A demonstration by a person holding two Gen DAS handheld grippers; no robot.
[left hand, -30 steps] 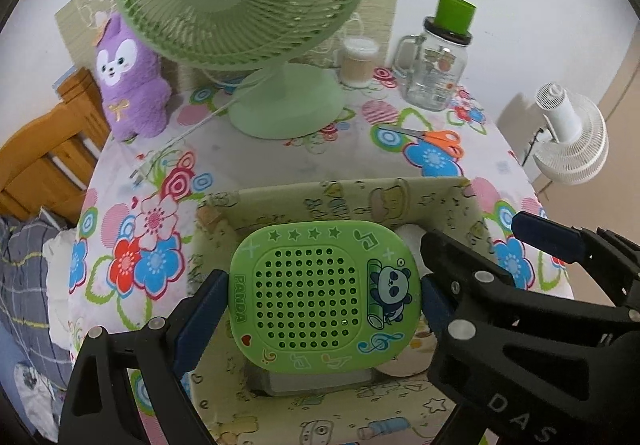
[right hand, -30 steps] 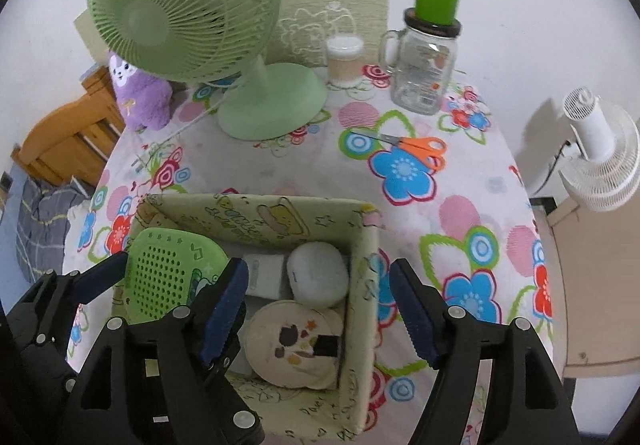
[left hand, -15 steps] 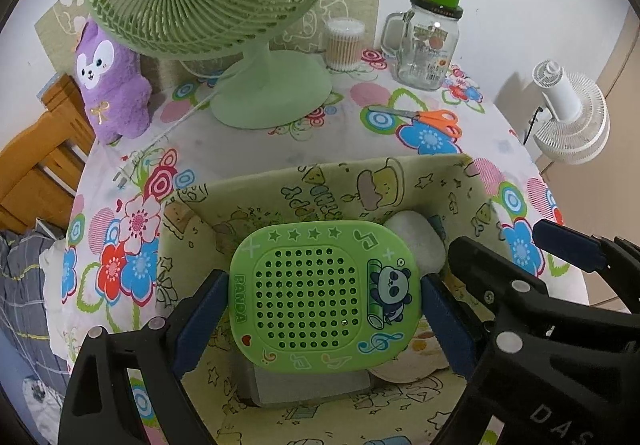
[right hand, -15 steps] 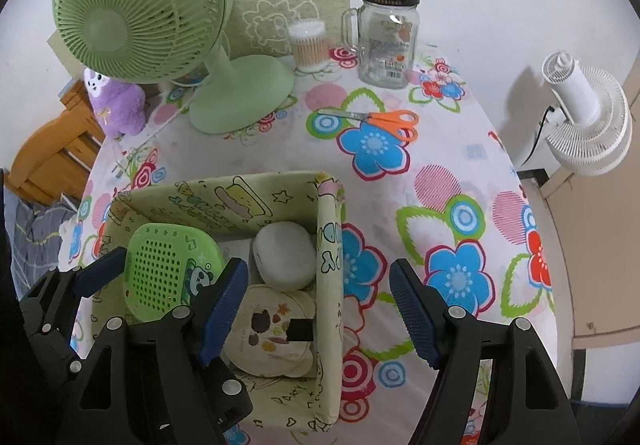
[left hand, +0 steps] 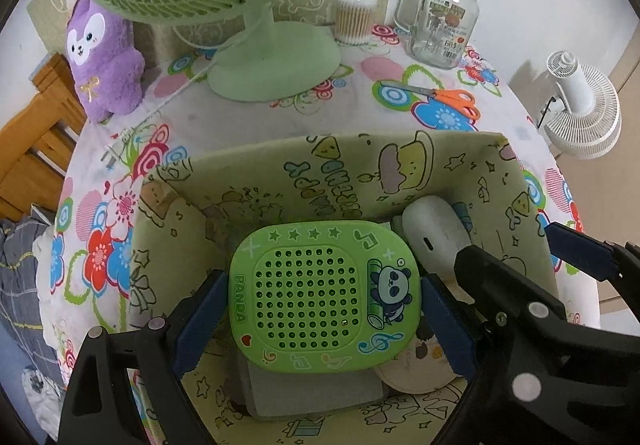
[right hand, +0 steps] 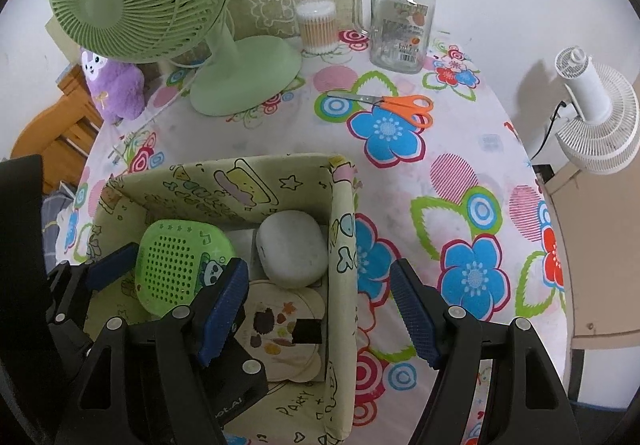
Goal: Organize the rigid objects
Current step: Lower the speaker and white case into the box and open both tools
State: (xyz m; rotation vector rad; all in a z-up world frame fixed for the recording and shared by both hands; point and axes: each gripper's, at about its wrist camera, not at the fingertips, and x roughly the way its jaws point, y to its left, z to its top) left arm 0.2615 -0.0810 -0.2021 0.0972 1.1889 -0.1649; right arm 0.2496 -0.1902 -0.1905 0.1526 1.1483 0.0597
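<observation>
Left gripper [left hand: 324, 309] clamps the green speaker [left hand: 324, 295] by its sides, inside the box [left hand: 400, 165], just above a grey block [left hand: 312, 389]. Right gripper [right hand: 320, 309] gapes empty, straddling the box wall. Risk: the released speaker tips onto the white case [left hand: 436, 233], or a jaw snags the soft wall.

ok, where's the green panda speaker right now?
The green panda speaker sits clamped in the left gripper, inside the fabric box, left of the white case in the right wrist view.

home bedroom | plush toy [left hand: 105, 57]; desk fan [right hand: 160, 13]; floral tablecloth [right hand: 420, 165]
</observation>
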